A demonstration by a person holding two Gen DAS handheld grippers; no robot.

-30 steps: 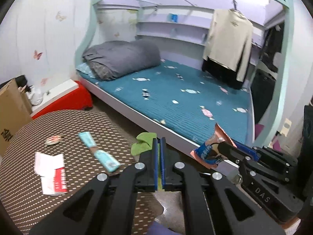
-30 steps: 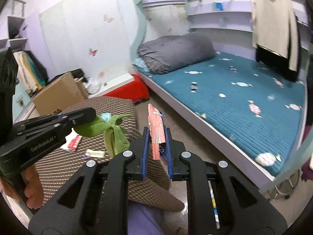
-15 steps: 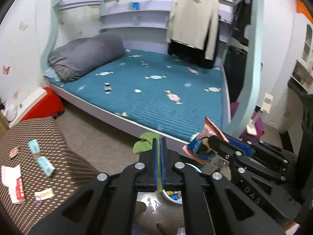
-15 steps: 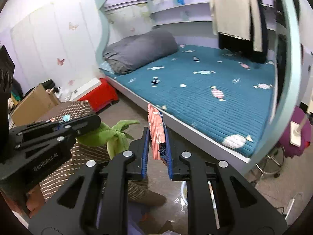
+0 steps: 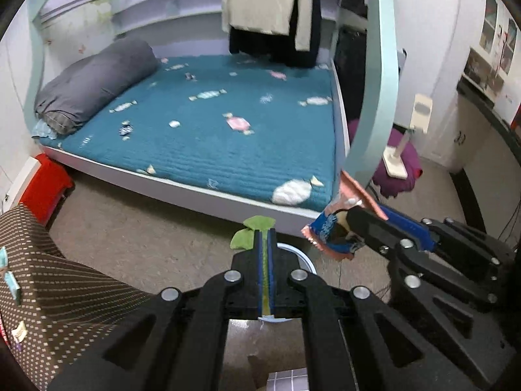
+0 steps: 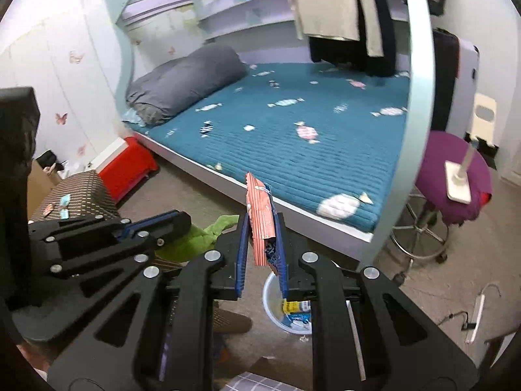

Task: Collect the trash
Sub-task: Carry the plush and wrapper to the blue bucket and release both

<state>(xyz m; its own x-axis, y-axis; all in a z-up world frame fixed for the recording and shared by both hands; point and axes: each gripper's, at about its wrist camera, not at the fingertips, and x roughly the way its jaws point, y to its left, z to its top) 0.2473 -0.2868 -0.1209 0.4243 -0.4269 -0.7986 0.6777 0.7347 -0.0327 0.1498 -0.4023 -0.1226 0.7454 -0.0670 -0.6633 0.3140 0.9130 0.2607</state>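
I am clamping my left gripper [image 5: 266, 238] tight on a green wrapper [image 5: 252, 233], and my right gripper [image 6: 262, 228] is pinching a red-striped snack packet [image 6: 260, 215] that is standing upright between its pads. The right view is showing what the left mostly hides: a white bin [image 6: 286, 306] sitting on the floor right below the packet, with yellow and blue trash inside. The left view is showing only the bin's rim behind my fingers, plus the packet's blue face. More scraps are lying on the brown dotted table [image 5: 65, 290]. No print is reading clearly.
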